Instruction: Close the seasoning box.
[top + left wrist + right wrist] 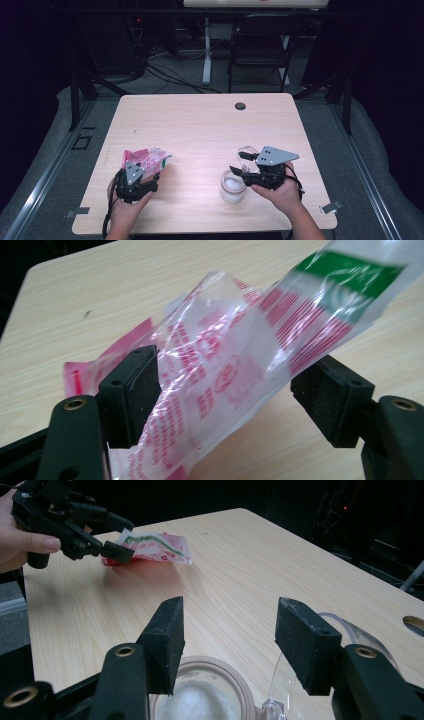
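Note:
A crinkled clear plastic bag (147,156) printed in red, pink and green lies at the table's front left. My left gripper (141,165) is at its near end. In the left gripper view the bag (225,355) runs slanted between the wide-apart jaws of the left gripper (232,365), brushing the left pad (132,390) and unsqueezed. At the front right stands a clear jar (233,186) holding white powder. My right gripper (241,163) hovers just above and behind it, open. In the right gripper view, nothing is between the jaws of the right gripper (230,615), and the jar's mouth (200,700) lies below.
A clear plastic lid (245,150) lies on the table beside the right gripper, and appears as a ring (357,630) past its right jaw. A round cable hole (240,106) sits near the table's far edge. A dark chair (260,40) stands beyond the table.

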Motion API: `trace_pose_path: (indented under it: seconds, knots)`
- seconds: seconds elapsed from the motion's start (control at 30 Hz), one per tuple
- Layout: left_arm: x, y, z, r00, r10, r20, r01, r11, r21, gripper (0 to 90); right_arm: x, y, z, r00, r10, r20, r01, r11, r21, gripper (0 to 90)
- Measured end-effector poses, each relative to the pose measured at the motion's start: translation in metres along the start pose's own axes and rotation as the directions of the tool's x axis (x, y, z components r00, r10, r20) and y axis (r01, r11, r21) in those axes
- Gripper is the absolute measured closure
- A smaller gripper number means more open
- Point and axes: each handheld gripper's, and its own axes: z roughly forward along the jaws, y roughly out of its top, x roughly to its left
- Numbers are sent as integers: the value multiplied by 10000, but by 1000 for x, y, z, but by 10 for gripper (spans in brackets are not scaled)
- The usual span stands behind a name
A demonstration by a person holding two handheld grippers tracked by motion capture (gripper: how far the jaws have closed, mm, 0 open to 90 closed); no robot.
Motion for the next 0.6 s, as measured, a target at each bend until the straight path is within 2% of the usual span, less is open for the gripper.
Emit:
trace_pose_path:
  seconds: [0.27,0.4,0.6]
  knots:
    - [-20,3,2,9979,491,432,-492,9988,5,278,0,2,-3,10000,74,49,-74,9999,-72,460]
    - [-28,4,3,9955,661,680,-661,9978,-25,281,0,4,-5,9996,265,76,-264,9995,-182,465]
    - [-37,5,3,9924,889,853,-888,9960,-48,308,-3,3,-3,9987,510,-22,-510,9987,64,456]
